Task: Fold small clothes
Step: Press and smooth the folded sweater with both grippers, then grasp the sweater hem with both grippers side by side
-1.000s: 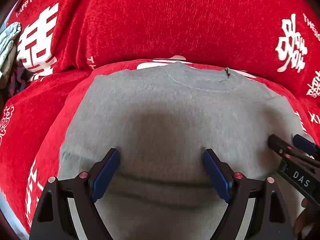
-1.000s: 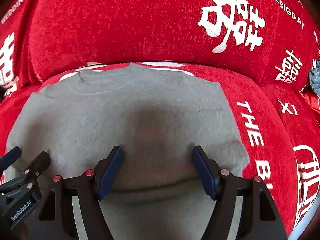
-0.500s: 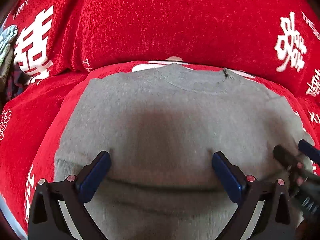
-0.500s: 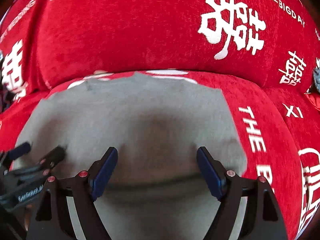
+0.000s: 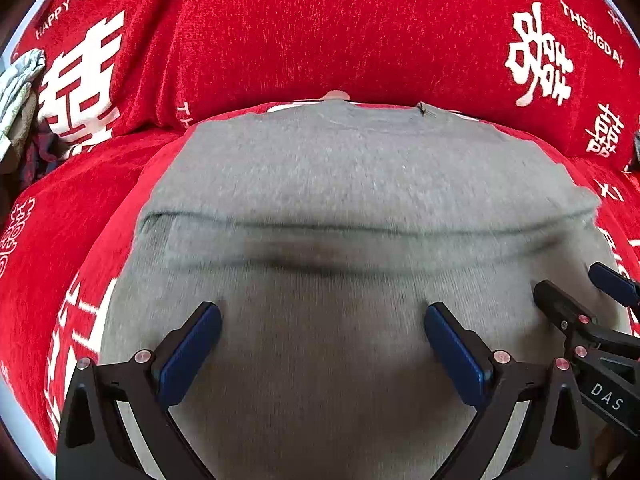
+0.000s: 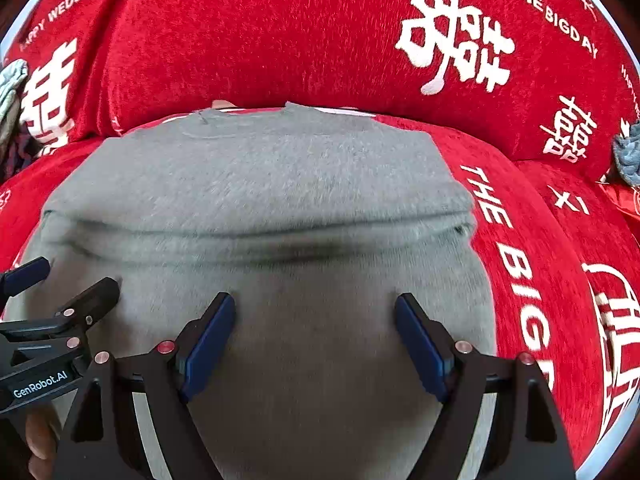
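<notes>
Sweater: grey sweater lies centre frame on the red sofa cover — a fold runs across its middle.
Left claw: spread, bottom centre, over the near half; contact seems absent, blur hides it.
Right claw: spread — nothing pinched.

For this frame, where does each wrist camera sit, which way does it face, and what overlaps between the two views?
Left wrist: sits on the left gripper, looking forward over the grey sweater toward the red sofa cover; own open fingers show, right gripper at right edge.
Right wrist: sits on the right gripper, facing the same way; own open fingers show, left gripper and a bit of hand at left edge.
Shared: sweater, its fold line, sofa cover, each other's gripper.
</notes>
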